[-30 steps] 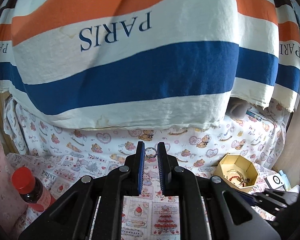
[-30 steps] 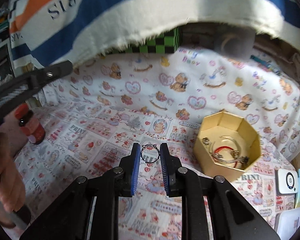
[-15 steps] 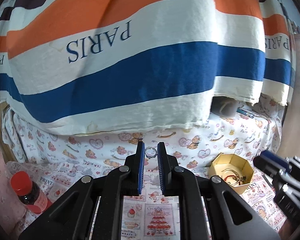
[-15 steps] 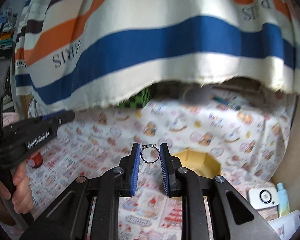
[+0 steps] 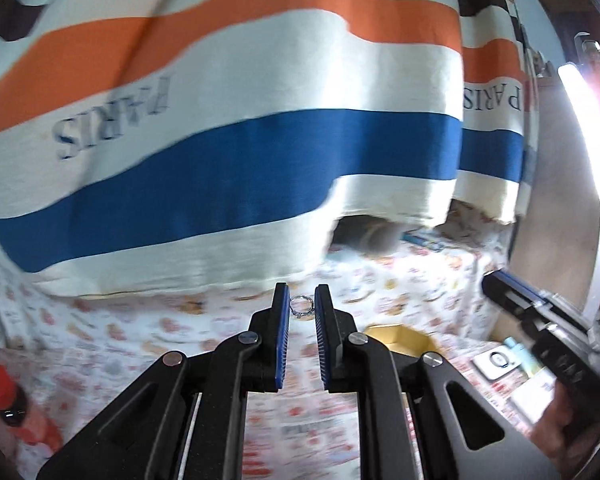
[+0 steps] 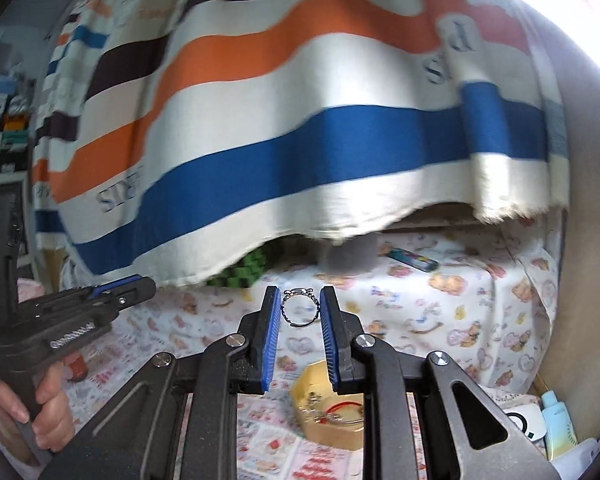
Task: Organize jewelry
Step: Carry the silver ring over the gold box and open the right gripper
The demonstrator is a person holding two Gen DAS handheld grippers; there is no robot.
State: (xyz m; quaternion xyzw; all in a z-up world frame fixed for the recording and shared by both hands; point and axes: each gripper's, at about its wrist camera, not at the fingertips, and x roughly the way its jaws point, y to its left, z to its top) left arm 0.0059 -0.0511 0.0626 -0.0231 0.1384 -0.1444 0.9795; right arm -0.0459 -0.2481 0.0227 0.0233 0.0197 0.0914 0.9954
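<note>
My left gripper (image 5: 302,306) is shut on a small silver ring (image 5: 301,305) held between its blue pads, high above the table. My right gripper (image 6: 300,307) is shut on a larger silver ring (image 6: 300,306) with a twisted band. The yellow octagonal jewelry box (image 6: 332,420) sits below the right gripper and holds several pieces, one with a red cord. The box also shows in the left wrist view (image 5: 400,338), right of the left fingers. The right gripper appears in the left wrist view (image 5: 540,332); the left gripper appears in the right wrist view (image 6: 80,312).
A striped PARIS cloth (image 5: 260,140) hangs over the back. The table has a bear-print cover (image 6: 440,312). A red-capped bottle (image 5: 8,400) stands at left. A white device (image 6: 528,424) and a pale bottle (image 6: 556,416) lie at right, by a beige wall (image 6: 588,240).
Both grippers have risen and tilted up with their rings; the box has dropped lower in both views. The right gripper has come into the left wrist view.
</note>
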